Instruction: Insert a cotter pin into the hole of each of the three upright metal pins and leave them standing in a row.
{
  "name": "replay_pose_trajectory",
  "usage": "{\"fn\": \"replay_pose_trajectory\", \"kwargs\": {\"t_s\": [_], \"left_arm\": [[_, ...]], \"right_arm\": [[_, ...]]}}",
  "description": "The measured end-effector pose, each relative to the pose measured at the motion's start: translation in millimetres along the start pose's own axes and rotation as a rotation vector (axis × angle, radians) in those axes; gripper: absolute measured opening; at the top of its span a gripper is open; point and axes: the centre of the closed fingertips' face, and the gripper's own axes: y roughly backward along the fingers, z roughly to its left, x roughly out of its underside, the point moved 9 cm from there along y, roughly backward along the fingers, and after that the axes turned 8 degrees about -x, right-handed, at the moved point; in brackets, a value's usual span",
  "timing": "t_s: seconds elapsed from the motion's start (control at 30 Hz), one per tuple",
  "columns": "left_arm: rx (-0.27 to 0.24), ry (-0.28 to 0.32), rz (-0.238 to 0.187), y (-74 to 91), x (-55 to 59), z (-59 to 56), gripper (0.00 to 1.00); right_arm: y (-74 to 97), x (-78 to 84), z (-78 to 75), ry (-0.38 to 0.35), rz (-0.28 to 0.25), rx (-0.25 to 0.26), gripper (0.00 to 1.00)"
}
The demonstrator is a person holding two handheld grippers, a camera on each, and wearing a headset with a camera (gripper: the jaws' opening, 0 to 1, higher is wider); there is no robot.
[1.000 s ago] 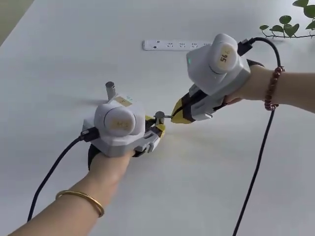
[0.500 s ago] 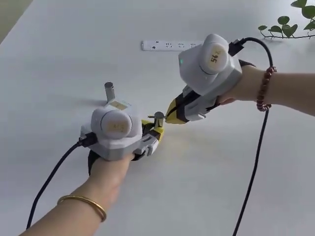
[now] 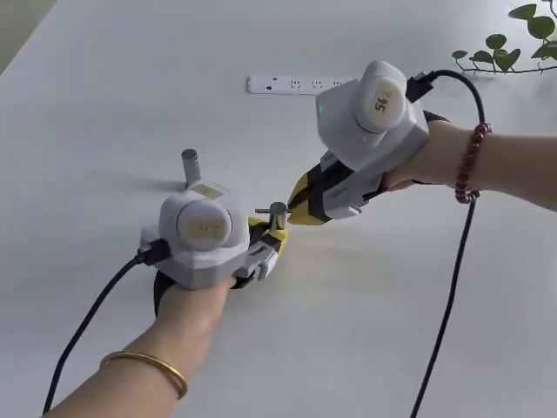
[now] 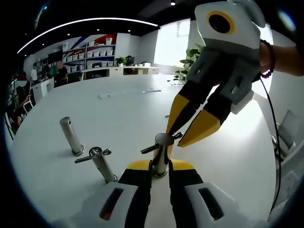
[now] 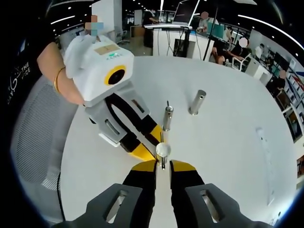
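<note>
Three metal pins stand on the table (image 4: 118, 109), and two cotter pins show. The bare pin (image 4: 71, 135), left of centre, awaits one. The middle pin (image 4: 100, 165) carries the fitted cotter pin (image 4: 90, 156). The near pin (image 4: 161, 154), lower centre, is clamped by the left gripper (image 4: 160, 167) with the second cotter pin (image 4: 152, 147) through its head. The right gripper (image 4: 181, 137) is narrow at that pin's loop; I cannot tell if it grips.

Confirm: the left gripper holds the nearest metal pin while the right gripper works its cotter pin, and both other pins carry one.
Not quite. Only the middle pin carries one; the far pin is bare, as the left gripper view shows. The rest stands: the left gripper holds the nearest pin, the right gripper its cotter pin.
</note>
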Motion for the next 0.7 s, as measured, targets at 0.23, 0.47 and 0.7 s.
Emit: {"fn": "replay_pose_trajectory", "kwargs": {"t_s": [0.23,0.47,0.7], "left_arm": [[0.0,0.003,0.0,0.2,0.1,-0.3,0.12],[-0.001,0.009,-0.002,-0.4,-0.2,-0.6,0.12],[-0.004,0.01,-0.005,-0.8,-0.1,-0.7,0.12]], "right_arm": [[4.4,3.7,3.5,-0.003,0.013,0.001,0.0],[3.8,1.8,0.3,0.013,0.011,0.017,0.0],[1.5,-0.8,0.9,0.022,0.013,0.011,0.0]]}}
